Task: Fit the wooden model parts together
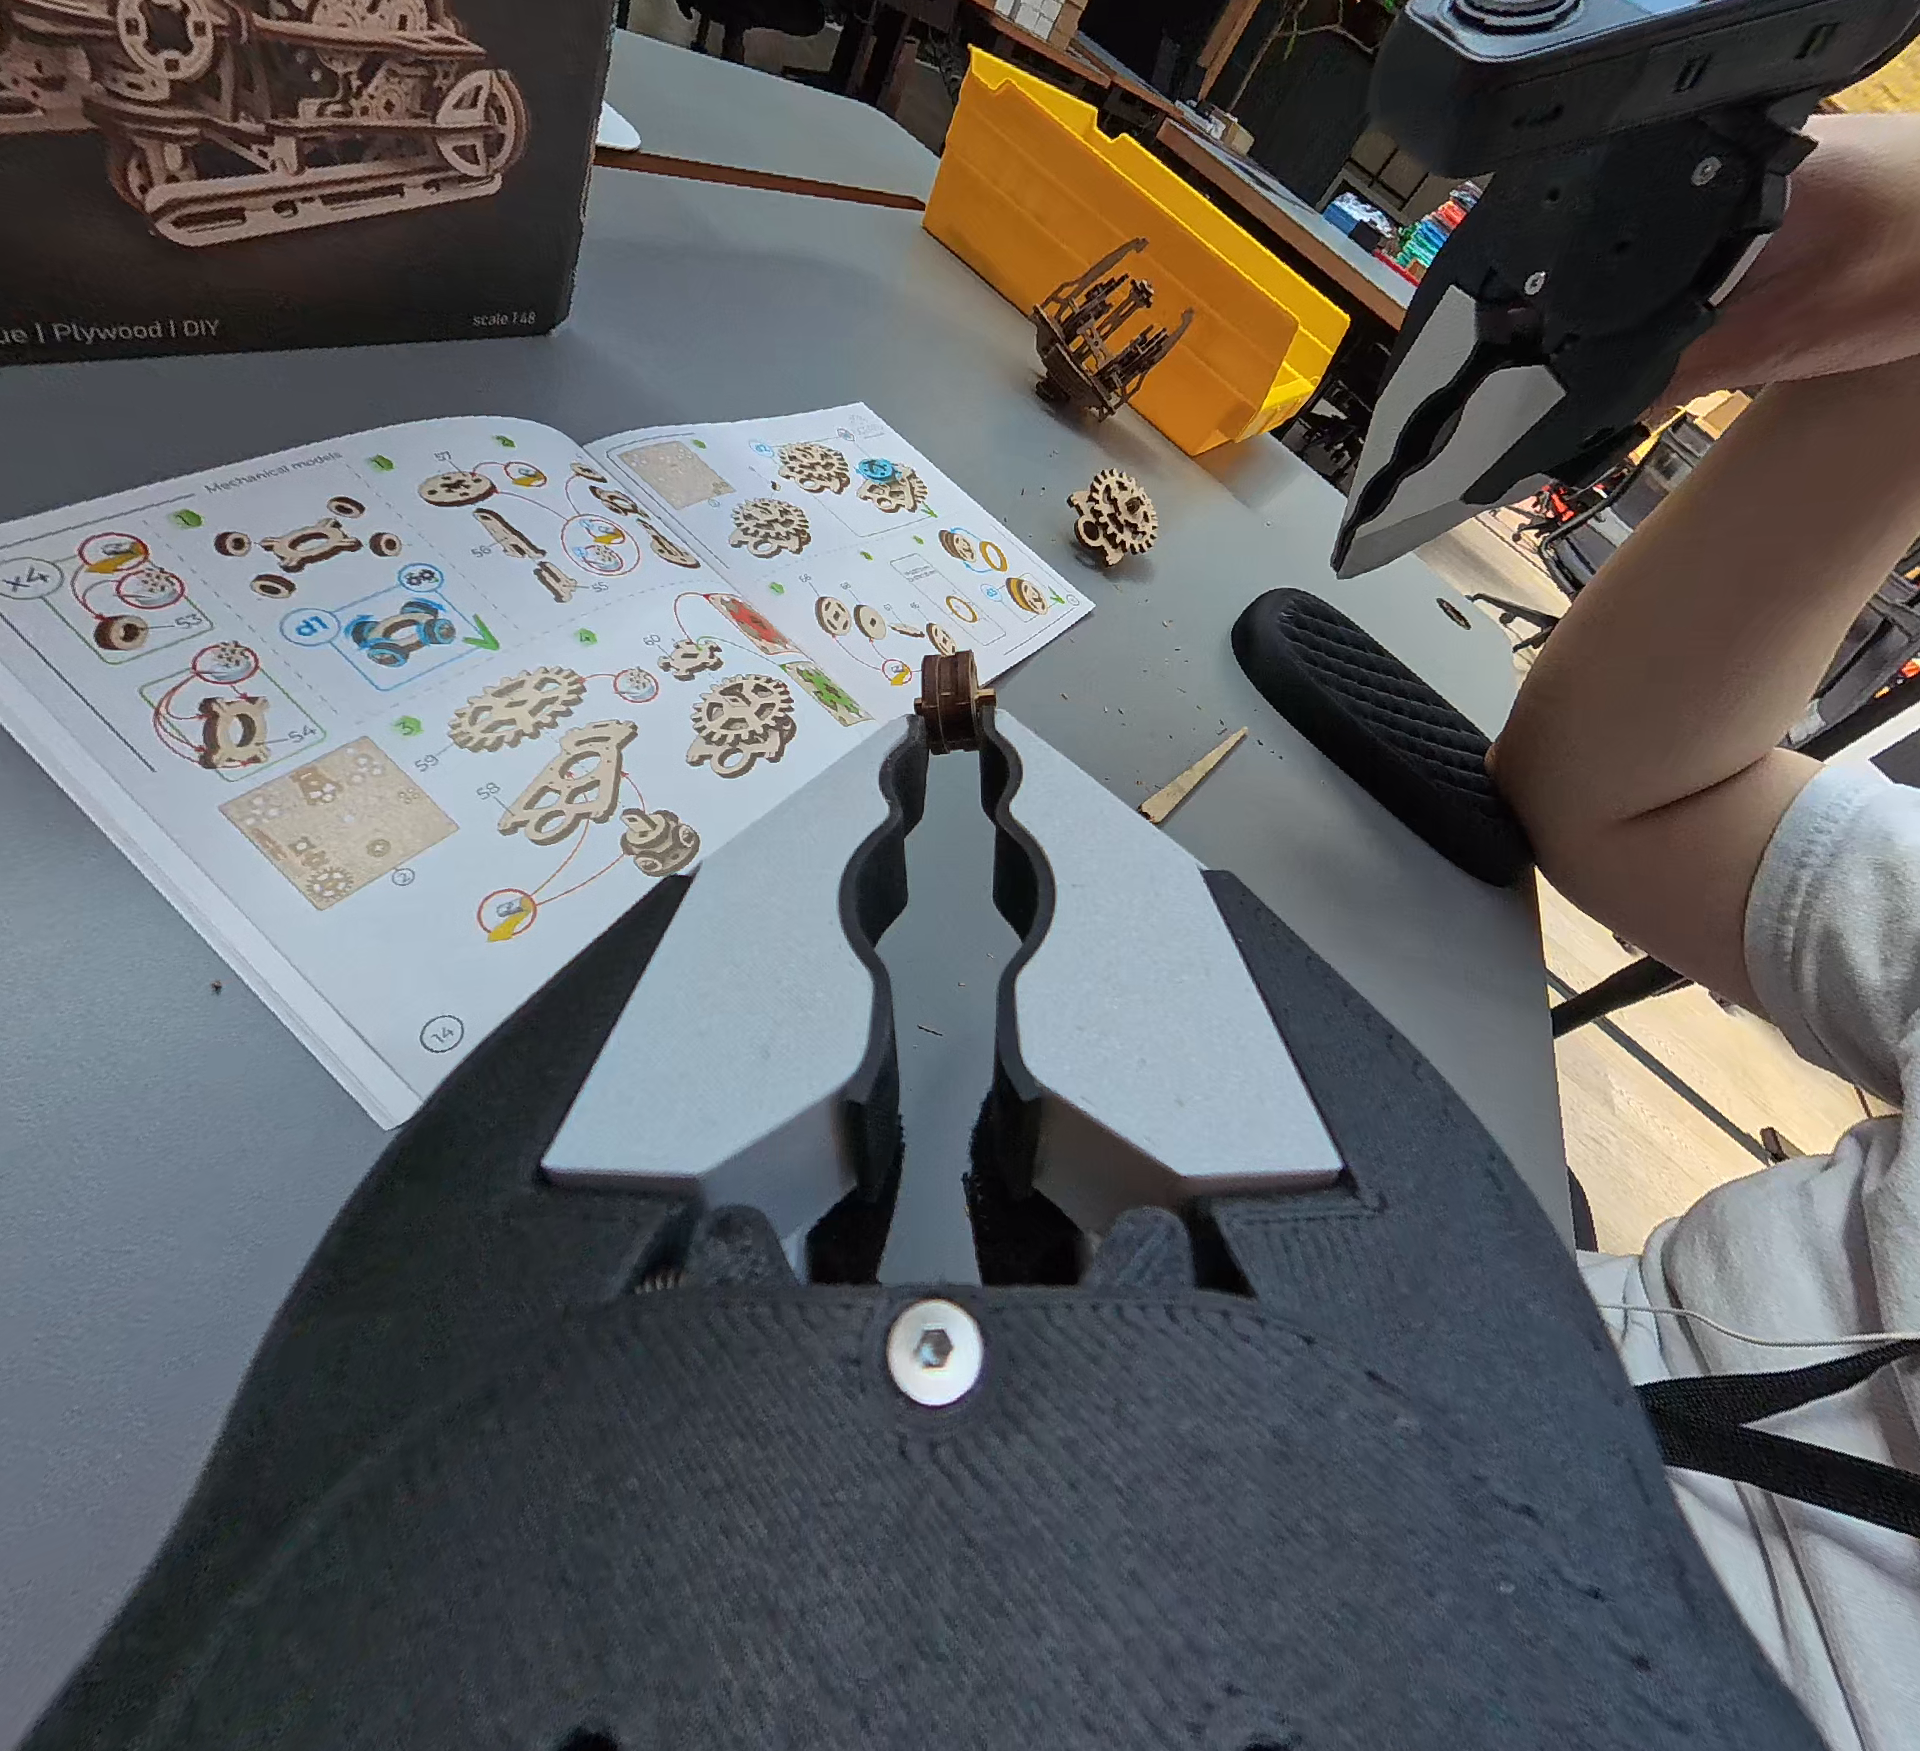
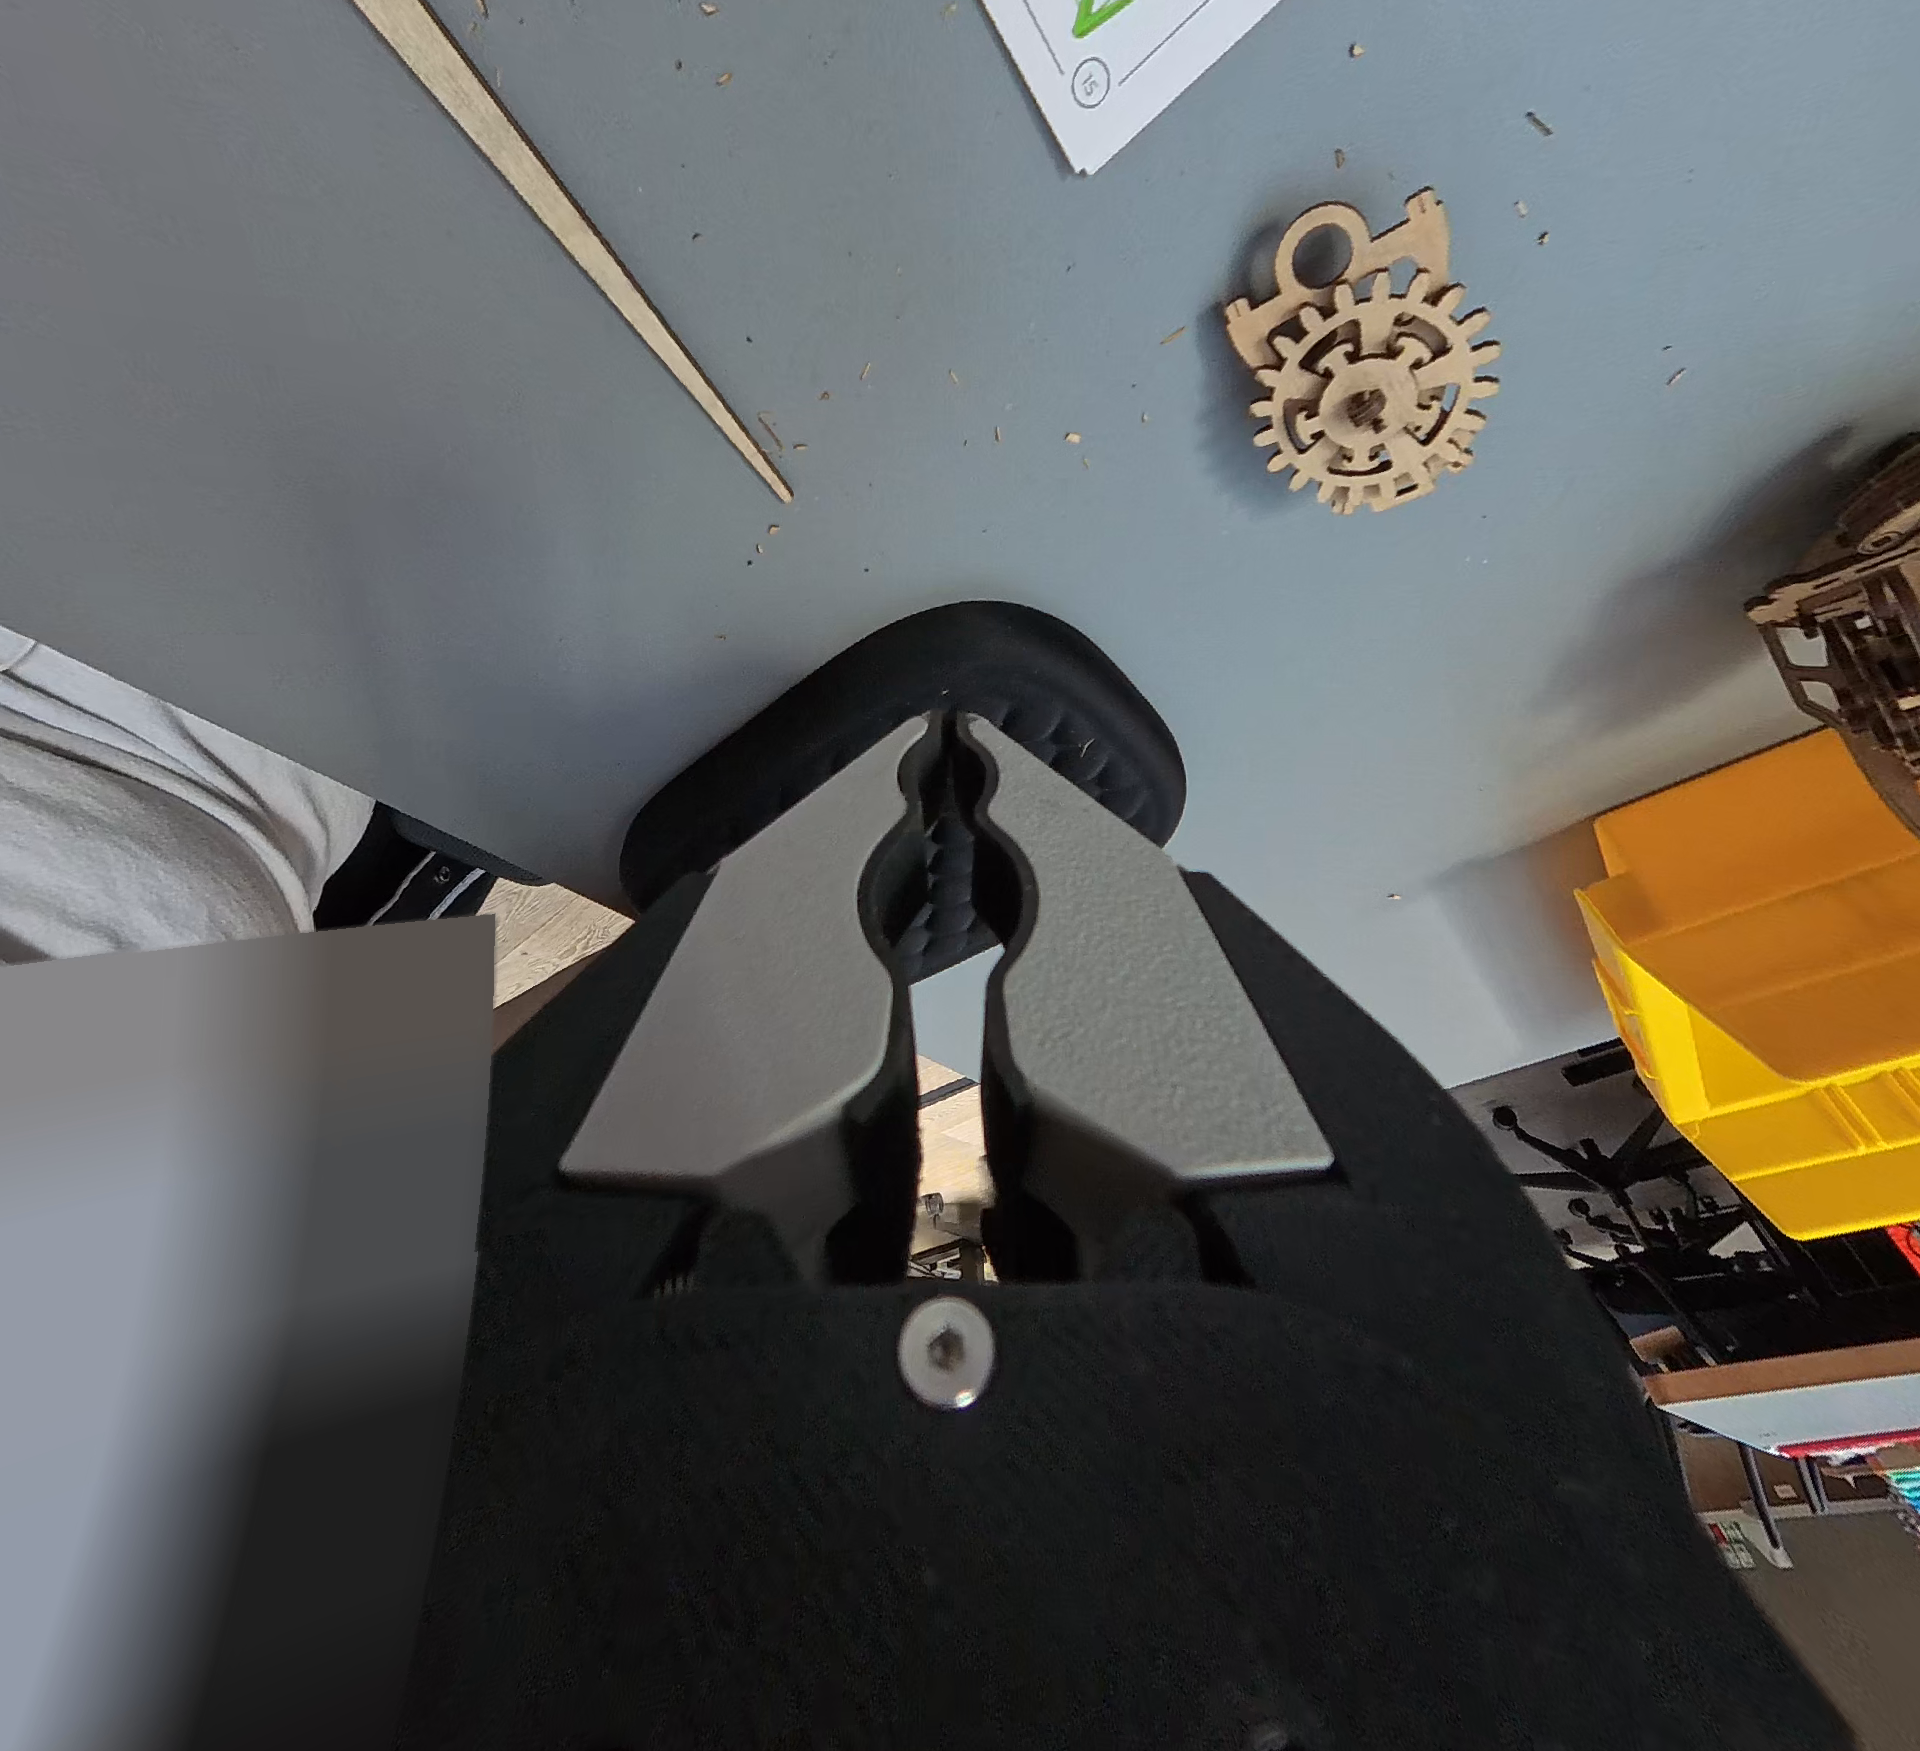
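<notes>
Left gripper (image 1: 948, 722) is pinching a small wooden wheel (image 1: 948, 702) by its tips above the booklet (image 1: 416, 662), right gripper (image 2: 948, 727) hanging closed and empty; that shallow grip could let it slip.

Left tool (image 1: 948, 714): jaws nearly closed, pinching at the tips. Right tool (image 2: 948, 727): raised, tips together, nothing held; bare forearm (image 1: 1683, 662) angled, elbow resting down.

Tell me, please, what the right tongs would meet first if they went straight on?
Probably the black wrist rest: the shut, empty right tongs point straight at it, though the gap is unclear.
</notes>
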`<state>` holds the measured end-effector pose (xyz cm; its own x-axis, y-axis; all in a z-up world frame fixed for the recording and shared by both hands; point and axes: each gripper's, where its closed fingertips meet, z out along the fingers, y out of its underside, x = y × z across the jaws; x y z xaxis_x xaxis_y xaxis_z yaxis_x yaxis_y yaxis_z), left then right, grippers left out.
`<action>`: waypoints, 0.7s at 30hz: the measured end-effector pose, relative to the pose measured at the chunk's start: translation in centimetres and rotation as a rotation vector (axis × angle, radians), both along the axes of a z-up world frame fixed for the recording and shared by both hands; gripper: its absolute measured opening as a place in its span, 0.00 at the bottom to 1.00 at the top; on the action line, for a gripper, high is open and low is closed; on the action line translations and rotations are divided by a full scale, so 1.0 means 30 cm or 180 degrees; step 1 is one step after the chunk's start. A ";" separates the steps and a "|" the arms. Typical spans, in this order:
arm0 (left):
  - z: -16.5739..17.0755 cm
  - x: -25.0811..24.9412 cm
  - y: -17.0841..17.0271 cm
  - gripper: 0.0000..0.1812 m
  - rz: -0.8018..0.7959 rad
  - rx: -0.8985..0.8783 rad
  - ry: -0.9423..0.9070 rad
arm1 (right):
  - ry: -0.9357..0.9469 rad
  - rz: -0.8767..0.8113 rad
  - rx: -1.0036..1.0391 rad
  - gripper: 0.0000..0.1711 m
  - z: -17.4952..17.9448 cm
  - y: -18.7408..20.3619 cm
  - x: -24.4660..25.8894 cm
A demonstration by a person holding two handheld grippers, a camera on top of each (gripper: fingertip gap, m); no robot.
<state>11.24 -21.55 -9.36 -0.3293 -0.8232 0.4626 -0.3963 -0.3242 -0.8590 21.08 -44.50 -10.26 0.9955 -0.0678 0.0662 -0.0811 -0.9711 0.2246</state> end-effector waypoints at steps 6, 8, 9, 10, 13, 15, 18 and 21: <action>0.006 0.000 0.000 0.04 0.0012 0.0029 -0.0043 | 0.0054 0.0047 0.0007 0.00 -0.001 0.001 -0.008; 0.027 -0.002 -0.006 0.04 -0.0030 0.0265 -0.0187 | 0.0071 0.0081 0.0015 0.00 -0.001 0.003 -0.010; 0.050 -0.005 -0.015 0.04 -0.0100 0.0568 -0.0355 | 0.0085 0.0095 0.0024 0.00 -0.001 0.004 -0.012; 0.077 -0.011 -0.024 0.04 -0.0174 0.1018 -0.0569 | 0.0098 0.0106 0.0031 0.00 0.000 0.005 -0.013; 0.209 -0.057 -0.078 0.04 -0.0288 0.2976 -0.1683 | 0.0138 0.0098 0.0020 0.00 -0.004 0.004 -0.011; 0.233 -0.101 -0.153 0.04 -0.0613 0.4437 -0.2322 | 0.0165 0.0079 -0.0017 0.00 -0.011 0.000 -0.007; 0.214 -0.133 -0.224 0.04 -0.1053 0.5952 -0.2837 | 0.0203 0.0044 -0.0071 0.00 -0.021 -0.003 -0.003; 0.198 -0.158 -0.265 0.04 -0.1326 0.6600 -0.3160 | 0.0233 0.0029 -0.0117 0.00 -0.030 -0.003 -0.001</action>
